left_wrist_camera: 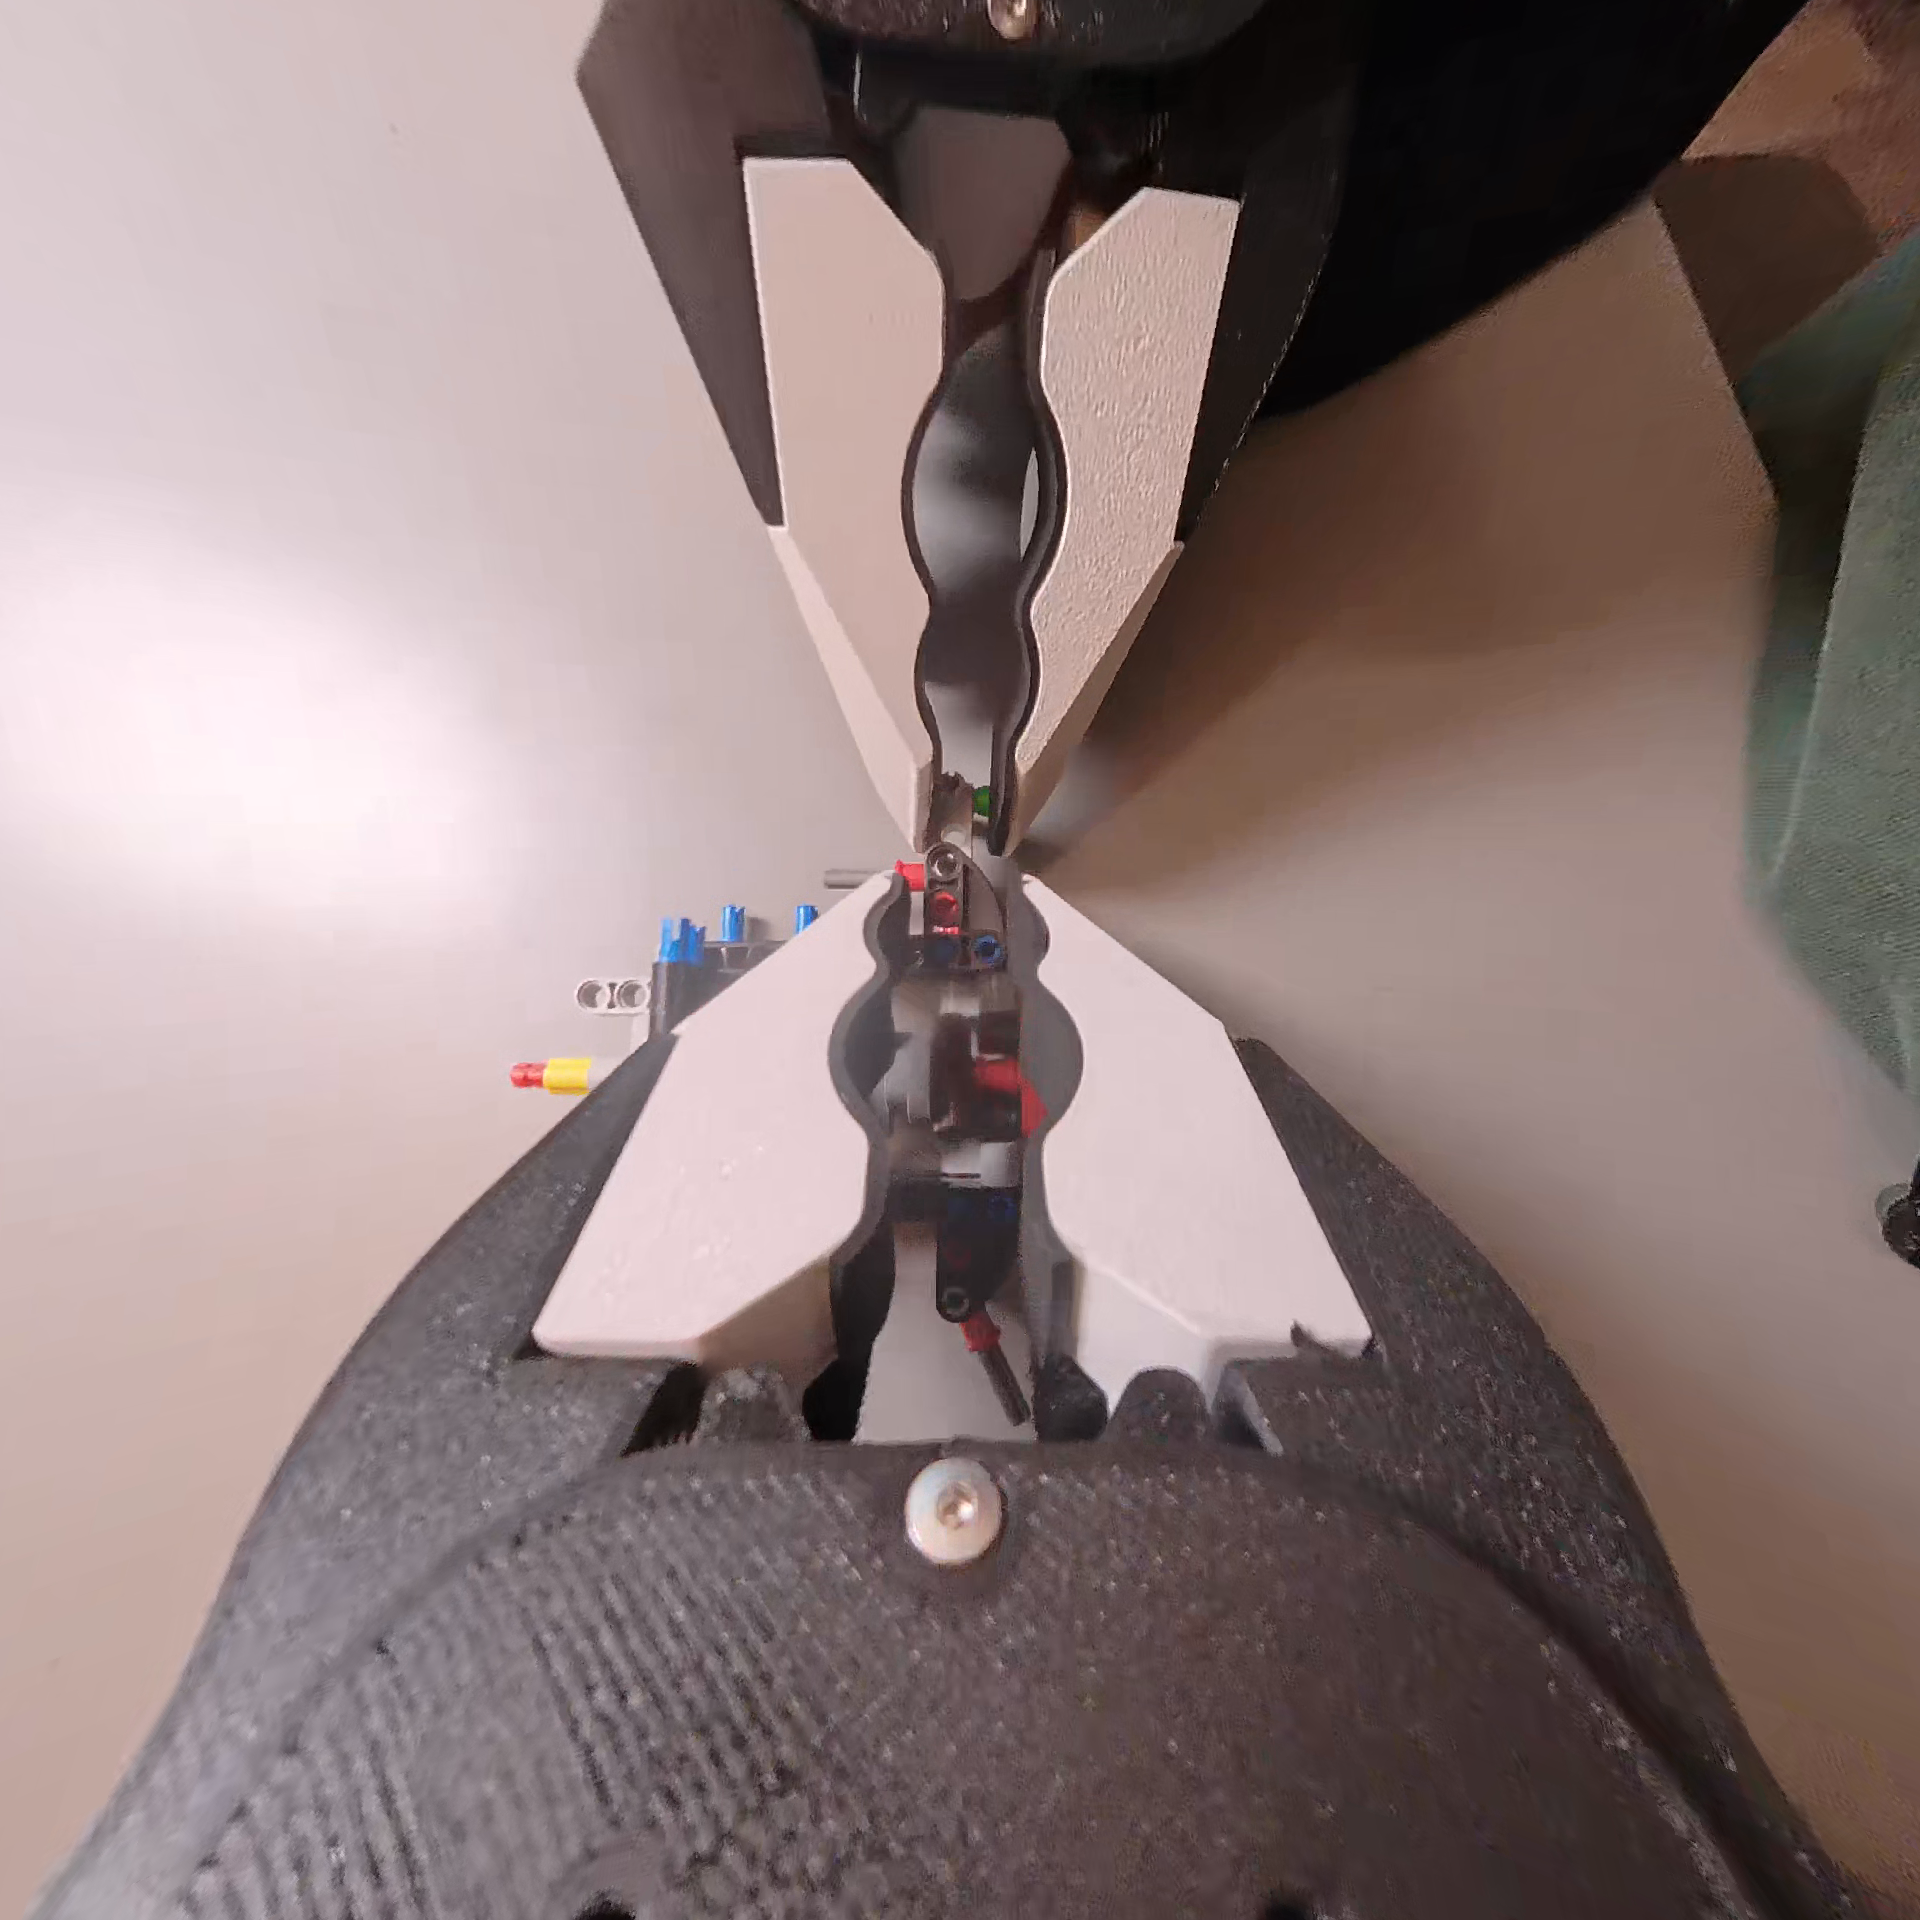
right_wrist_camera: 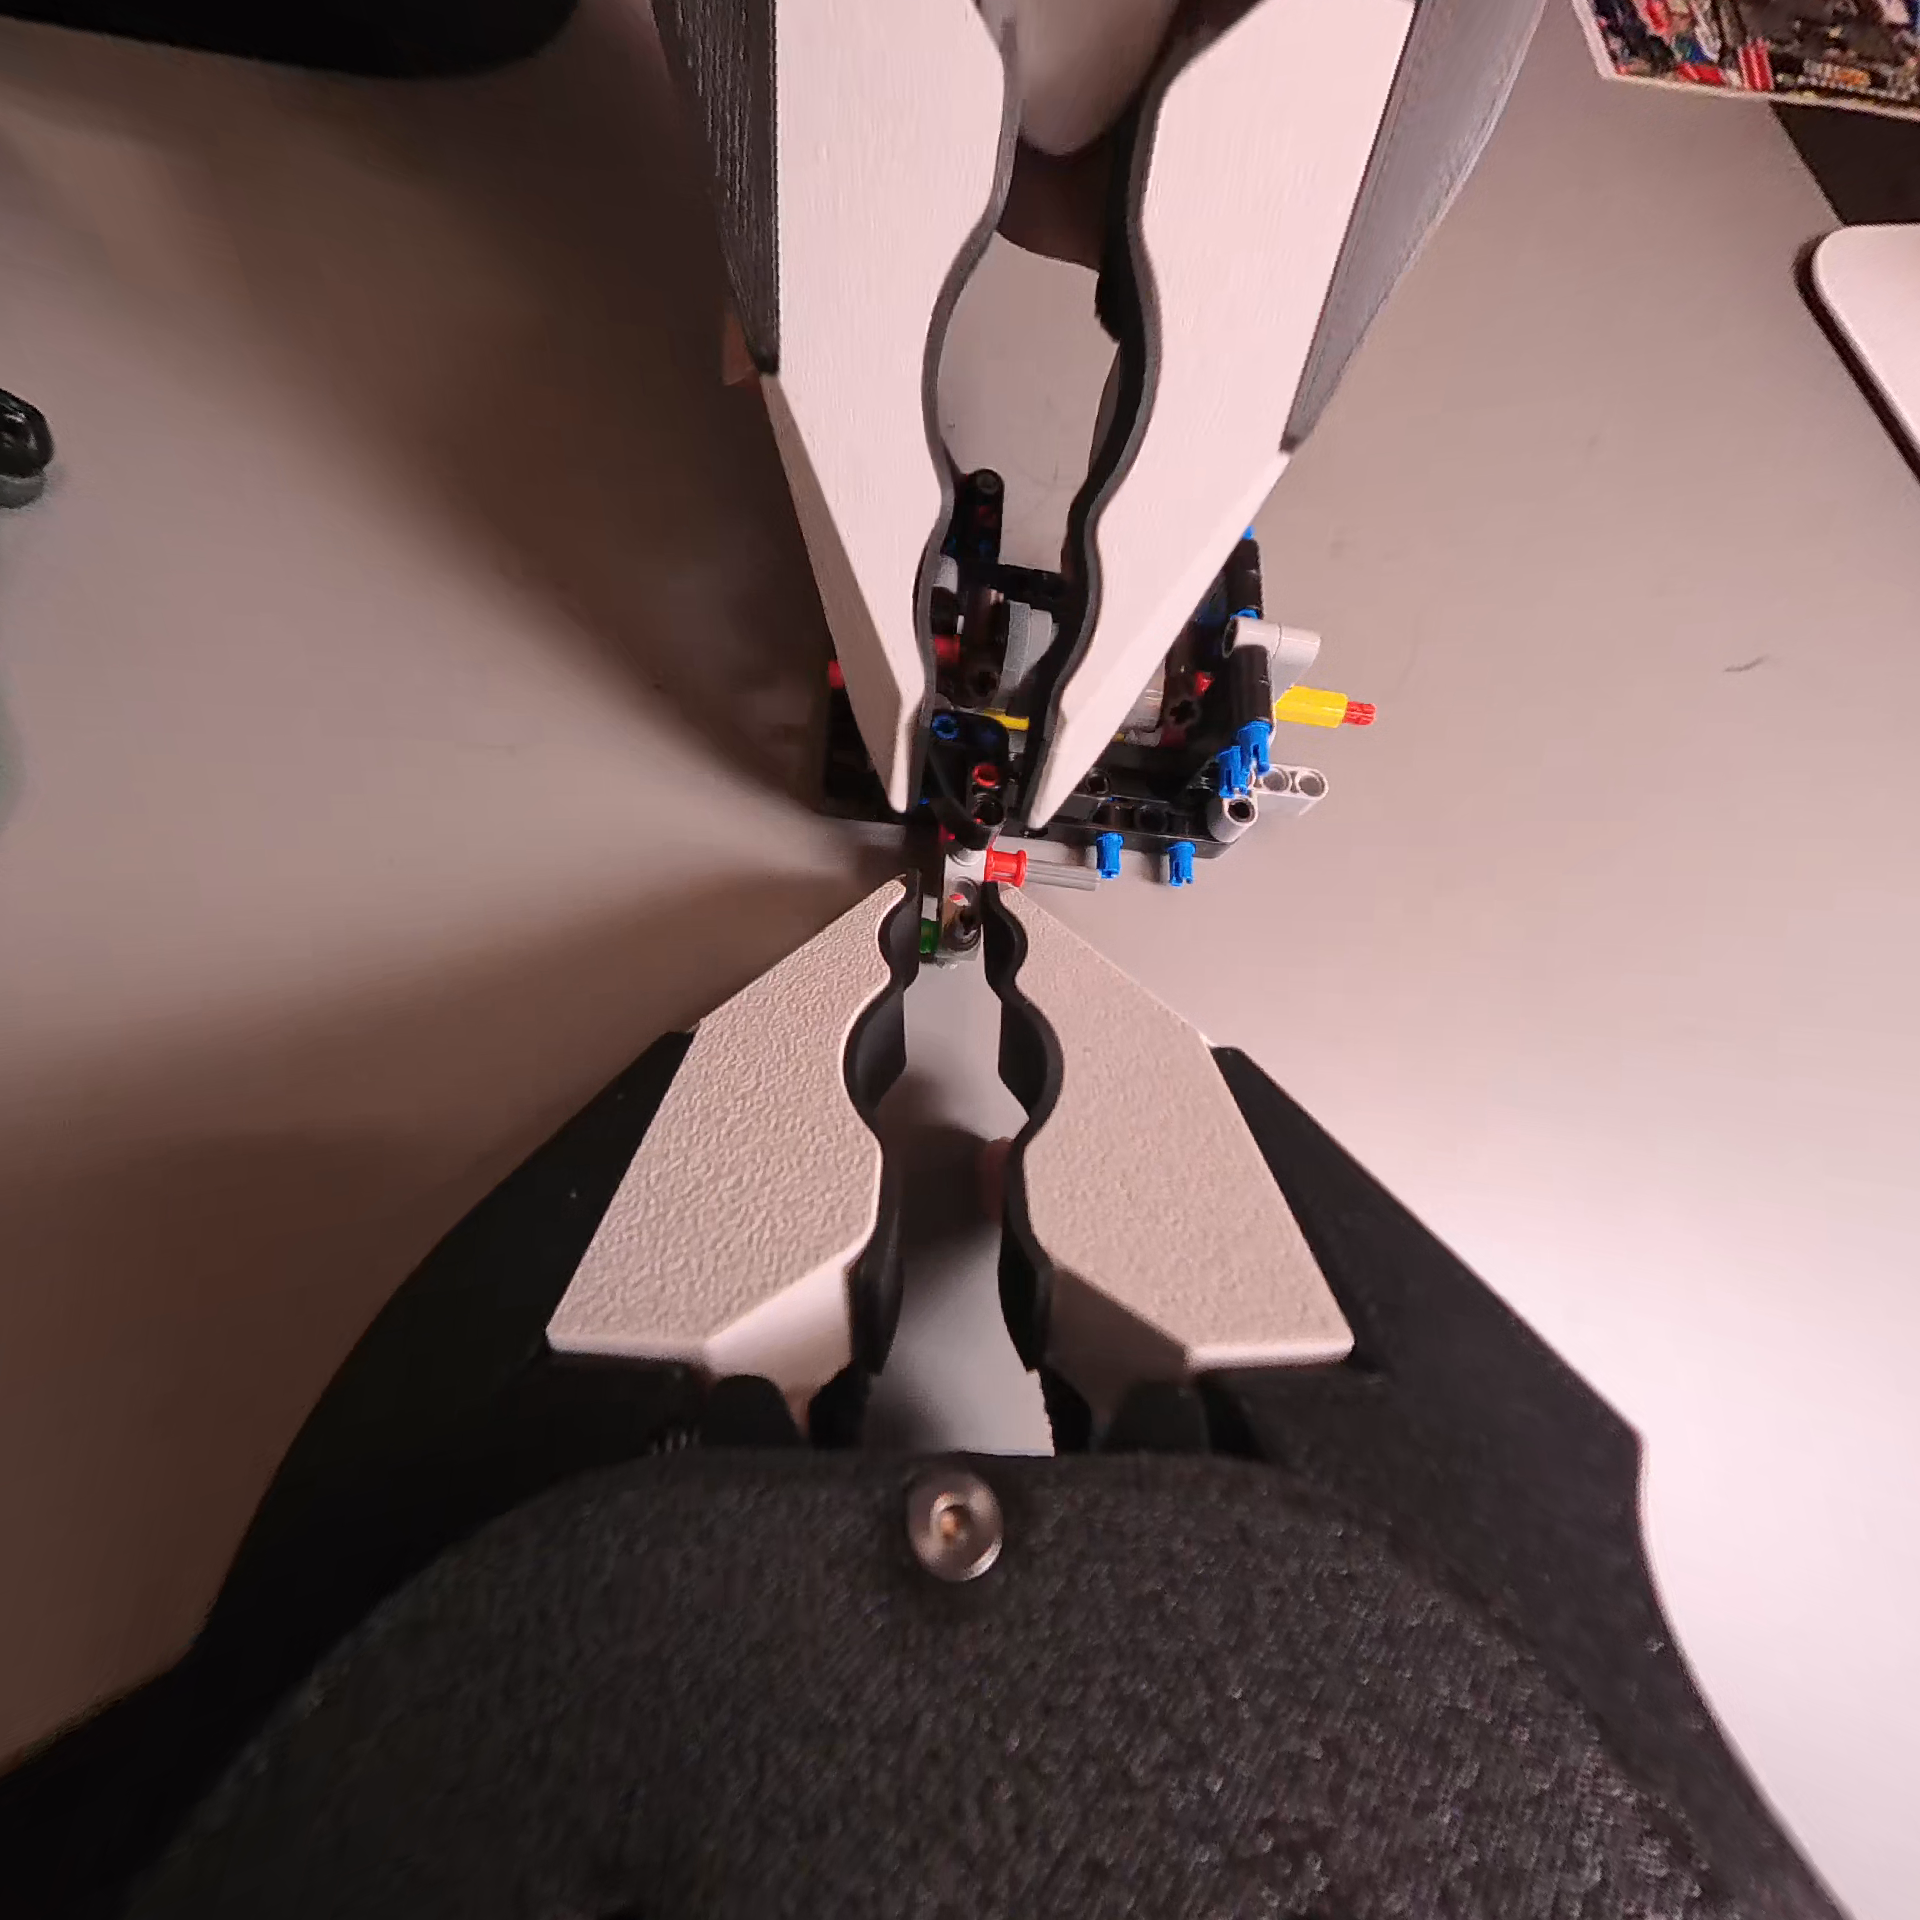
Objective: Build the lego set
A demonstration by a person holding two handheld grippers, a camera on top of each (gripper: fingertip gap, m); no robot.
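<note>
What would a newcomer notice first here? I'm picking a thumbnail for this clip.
Two pairs of white tongs meet tip to tip at the centre: the left tongs clamp a dark lego assembly, the right tongs pinch a small piece with a green dot. Bright blue pins and a yellow connector stand out to the right in the right wrist view.

Left gripper (left_wrist_camera: 961, 888) and right gripper (right_wrist_camera: 948, 914) meet tip to tip, each with fingers nearly closed, clamping small parts.
</note>
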